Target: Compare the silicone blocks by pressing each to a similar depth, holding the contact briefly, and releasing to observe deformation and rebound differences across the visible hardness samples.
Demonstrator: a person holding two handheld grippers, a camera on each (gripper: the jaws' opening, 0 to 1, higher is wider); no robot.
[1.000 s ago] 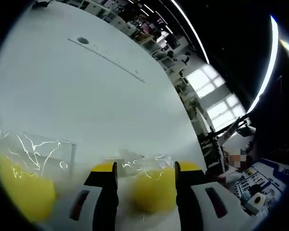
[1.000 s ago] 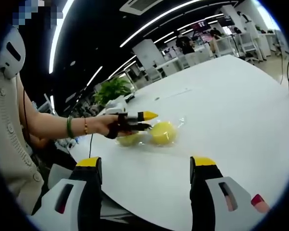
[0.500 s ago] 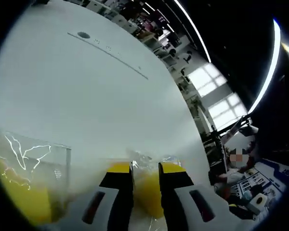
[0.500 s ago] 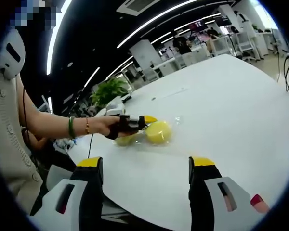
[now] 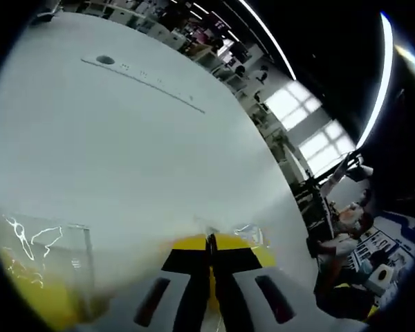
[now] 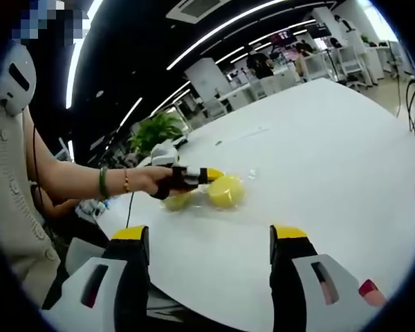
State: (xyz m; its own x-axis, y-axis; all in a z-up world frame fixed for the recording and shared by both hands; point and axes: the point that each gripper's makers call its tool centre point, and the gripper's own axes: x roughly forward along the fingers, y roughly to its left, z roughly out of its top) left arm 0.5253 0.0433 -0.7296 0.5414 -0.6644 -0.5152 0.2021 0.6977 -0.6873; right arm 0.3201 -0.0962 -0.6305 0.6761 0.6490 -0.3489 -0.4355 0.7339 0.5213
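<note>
Two yellow silicone blocks in clear plastic bags lie on the white table (image 5: 124,138). In the left gripper view my left gripper (image 5: 211,250) is shut on one yellow block (image 5: 261,254), which bulges past the jaws. The second bagged block (image 5: 34,301) sits at the lower left. In the right gripper view a hand holds the left gripper (image 6: 209,174) with its tips against the rounder block (image 6: 226,191); the other block (image 6: 180,200) lies under its body. My right gripper (image 6: 209,238) stands open, nearer the table edge and short of both blocks.
A slot with a round socket (image 5: 142,72) runs across the far table. A bare forearm with bracelets (image 6: 90,181) reaches in from the left. A plant (image 6: 159,128), desks and chairs stand behind. Bare table top (image 6: 346,152) stretches to the right.
My left gripper's jaws have closed from wide apart onto the yellow block, squeezing it thin. The right gripper has stayed open and nearly still.
</note>
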